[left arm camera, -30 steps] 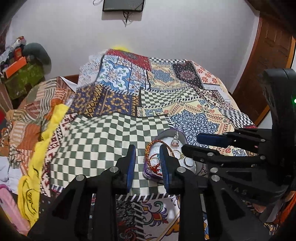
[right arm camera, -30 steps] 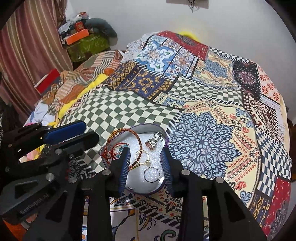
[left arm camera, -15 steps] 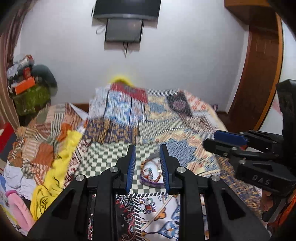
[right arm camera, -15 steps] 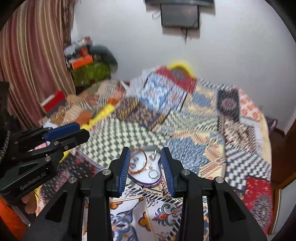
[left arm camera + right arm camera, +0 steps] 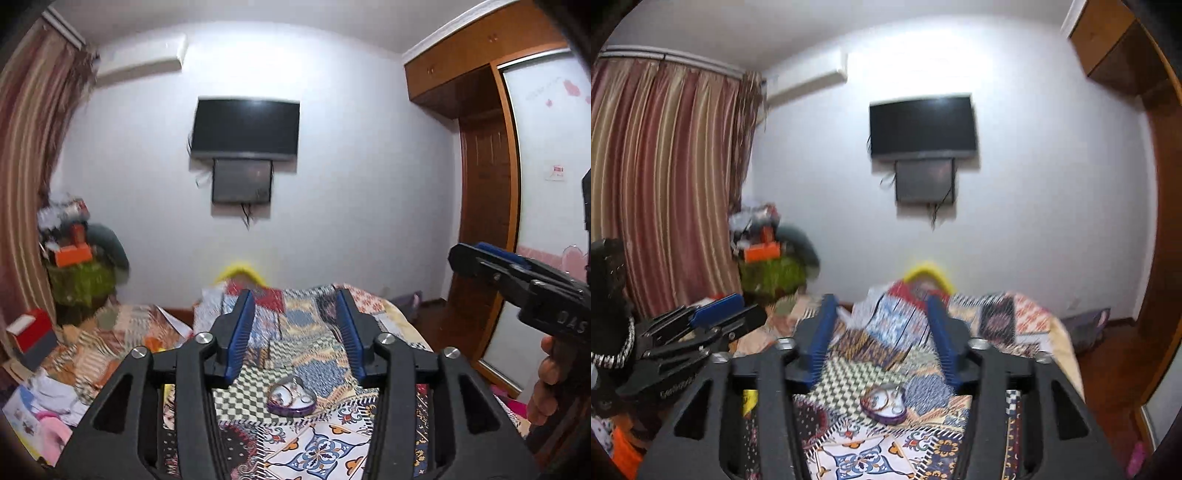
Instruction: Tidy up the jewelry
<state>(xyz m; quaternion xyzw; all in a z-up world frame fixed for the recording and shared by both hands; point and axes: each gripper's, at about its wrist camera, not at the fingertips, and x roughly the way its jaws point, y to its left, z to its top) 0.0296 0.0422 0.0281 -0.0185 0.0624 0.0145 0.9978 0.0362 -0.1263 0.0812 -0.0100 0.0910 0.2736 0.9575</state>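
A small purple-rimmed jewelry tray (image 5: 291, 410) lies on the patchwork bedspread (image 5: 314, 446) with rings and a red-and-gold bangle in it. In the right wrist view the same tray (image 5: 886, 418) sits low in the middle. My left gripper (image 5: 294, 295) hangs well above and short of the tray, its jaws opening with nothing between them. My right gripper (image 5: 881, 300) is also high and back from the tray, its jaws opening and empty. Each gripper shows at the edge of the other's view: the right gripper (image 5: 476, 254), the left gripper (image 5: 727, 310).
A television (image 5: 245, 129) hangs on the white far wall. A wooden wardrobe (image 5: 480, 229) stands at the right and a striped curtain (image 5: 665, 184) at the left. Piled boxes and clothes (image 5: 77, 266) crowd the left side of the bed. A hand (image 5: 546, 384) holds the right gripper.
Both grippers have risen and pulled back from the tray, tipping up from pointing down at it to near level. Both pairs of jaws have widened. The tray now looks small and far.
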